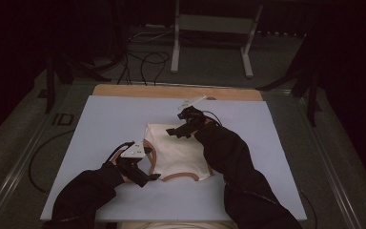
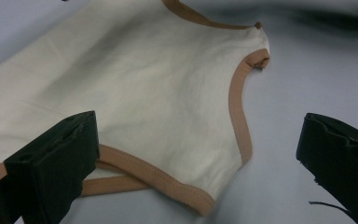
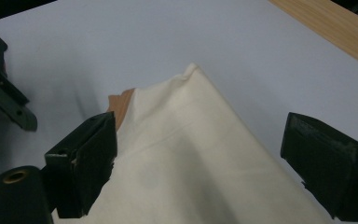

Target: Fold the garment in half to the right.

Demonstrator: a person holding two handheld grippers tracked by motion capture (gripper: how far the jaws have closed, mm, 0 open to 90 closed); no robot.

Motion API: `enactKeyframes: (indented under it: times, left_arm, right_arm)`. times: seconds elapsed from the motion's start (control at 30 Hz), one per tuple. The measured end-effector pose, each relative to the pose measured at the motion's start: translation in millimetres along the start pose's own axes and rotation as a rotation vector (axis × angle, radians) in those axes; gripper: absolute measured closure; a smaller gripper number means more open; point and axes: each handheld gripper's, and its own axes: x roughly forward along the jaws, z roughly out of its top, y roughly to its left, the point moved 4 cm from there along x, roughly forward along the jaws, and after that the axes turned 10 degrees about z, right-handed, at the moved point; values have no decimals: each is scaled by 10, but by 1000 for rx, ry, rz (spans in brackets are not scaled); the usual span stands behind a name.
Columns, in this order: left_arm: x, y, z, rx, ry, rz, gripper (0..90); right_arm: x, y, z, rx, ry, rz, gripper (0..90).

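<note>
Holding both the left gripper (image 2: 200, 154) and right gripper (image 3: 200, 163) wide open and empty over the cream tank top (image 1: 178, 150), we risk pinching only its top layer, or bunching it.

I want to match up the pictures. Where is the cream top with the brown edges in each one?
High view: the cream top lies mid-table on the pale blue sheet, between both grippers.
Left gripper view: it spreads across the upper left, with its brown trim running down the middle.
Right gripper view: a folded corner rises at centre, between the open jaws.
Shared landmark: the pale blue sheet under the top.
</note>
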Motion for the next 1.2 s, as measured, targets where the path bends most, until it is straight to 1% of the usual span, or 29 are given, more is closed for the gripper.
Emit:
enactKeyframes:
  times: [0.07, 0.1, 0.17, 0.2, 0.23, 0.27, 0.33, 0.37, 0.47, 0.53, 0.57, 0.6, 0.67, 0.7, 0.77, 0.8, 0.83, 0.87, 1.0, 1.03, 1.07, 1.1, 1.13, 1.17, 1.2]
  left_arm:
    - [32, -1, -36, 0, 24, -19, 1]
    - [49, -4, -55, 6, 40, -20, 1]
    - [80, -14, -87, 31, 65, -23, 1]
    - [94, -25, -93, 43, 77, -32, 1]
    - [113, -42, -97, 60, 93, -25, 2]
    - [128, -56, -101, 87, 108, -25, 2]
    - [160, -78, -112, 132, 132, -13, 26]
    - [183, -87, -118, 137, 139, -23, 37]
    - [255, -90, -143, 184, 169, -12, 64]
    - [301, -91, -158, 207, 179, 14, 106]
    - [311, -86, -153, 202, 173, 14, 122]
    - [317, -80, -143, 204, 171, 25, 135]
    - [316, -71, -115, 226, 159, 80, 171]
    - [318, -72, -110, 236, 158, 89, 217]
    - [331, -63, -103, 222, 151, 96, 241]
    - [336, -49, -103, 214, 151, 96, 283]
    - [347, -38, -102, 195, 147, 98, 291]
    - [348, -24, -101, 192, 148, 97, 308]
    - [375, 22, -77, 169, 140, 141, 471]
    - [386, 32, -73, 163, 139, 140, 518]
    - [393, 40, -71, 159, 137, 145, 538]
    - [401, 46, -70, 146, 139, 140, 570]
    - [404, 49, -69, 143, 139, 133, 607]
    - [406, 47, -69, 143, 137, 136, 639]
    - [411, 45, -67, 132, 136, 137, 684]
  right_arm:
    - [32, 4, 19, 4, 6, 3, 109]
    - [51, 7, 30, 6, 6, 6, 110]
    - [82, 16, 51, 5, 3, 15, 110]
    - [98, 23, 60, 5, 2, 19, 110]
    - [113, 34, 66, 9, 5, 19, 110]
    - [133, 37, 72, 2, 6, 23, 110]
    - [170, 54, 81, 7, 8, 22, 110]
    - [185, 57, 83, 7, 7, 28, 110]
    - [233, 70, 87, 1, 9, 35, 110]
    - [252, 79, 93, 2, 7, 40, 112]
    - [261, 81, 96, 2, 5, 43, 112]
    - [266, 81, 99, 2, 7, 44, 112]
    - [274, 81, 103, 4, 11, 45, 112]
    - [279, 81, 108, 9, 8, 44, 112]
    - [289, 75, 115, 3, 8, 45, 112]
    - [294, 76, 118, 5, 11, 46, 112]
    - [299, 77, 120, 5, 15, 46, 112]
    - [303, 72, 123, -1, 18, 44, 112]
    - [331, 71, 136, 0, 16, 49, 112]
    - [339, 67, 138, 1, 22, 47, 113]
    - [351, 63, 144, 0, 21, 49, 114]
    - [363, 54, 148, -3, 22, 49, 115]
    - [376, 49, 151, -5, 26, 50, 117]
    - [389, 45, 154, -8, 28, 51, 133]
    - [403, 42, 160, -8, 27, 53, 134]
